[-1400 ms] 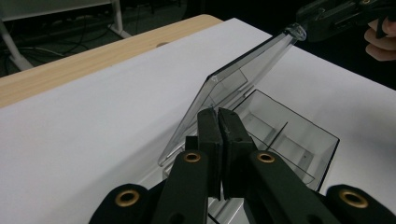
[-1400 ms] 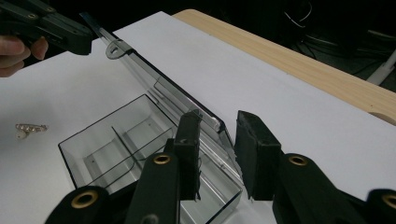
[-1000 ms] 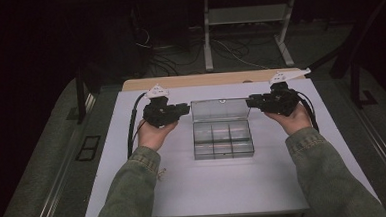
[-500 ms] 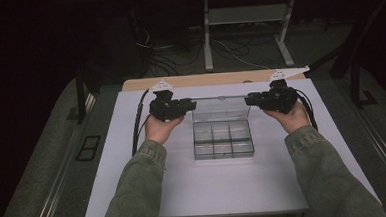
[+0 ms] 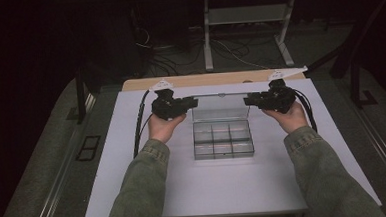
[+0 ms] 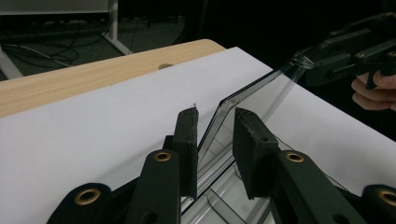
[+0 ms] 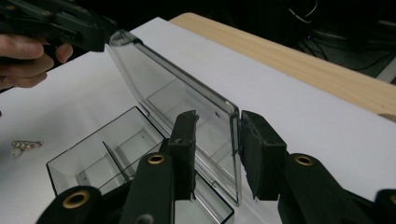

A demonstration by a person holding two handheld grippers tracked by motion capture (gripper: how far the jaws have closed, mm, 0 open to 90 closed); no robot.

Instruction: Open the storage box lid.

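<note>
A clear plastic compartment box (image 5: 222, 139) sits mid-table on the white board, its lid (image 5: 220, 107) raised and leaning back. My left gripper (image 5: 194, 102) reaches the lid's left top corner, my right gripper (image 5: 247, 99) the right one. In the left gripper view the lid edge (image 6: 261, 91) runs between the jaws of the left gripper (image 6: 215, 114); they have just been closing, with gaps still on both sides. In the right gripper view the lid (image 7: 173, 88) stands between the jaws of the right gripper (image 7: 217, 116), one pad at its rim, the other clear of it.
A bare wooden strip (image 5: 204, 80) borders the white board (image 5: 210, 187) at the far side. A small metal clip (image 7: 23, 144) lies on the board beside the box base (image 7: 93, 158). Cables and a metal frame (image 5: 207, 37) are on the dark floor beyond.
My left gripper has moved right and slightly farther, up to the lid's left corner. The right gripper and the box have stayed in place.
</note>
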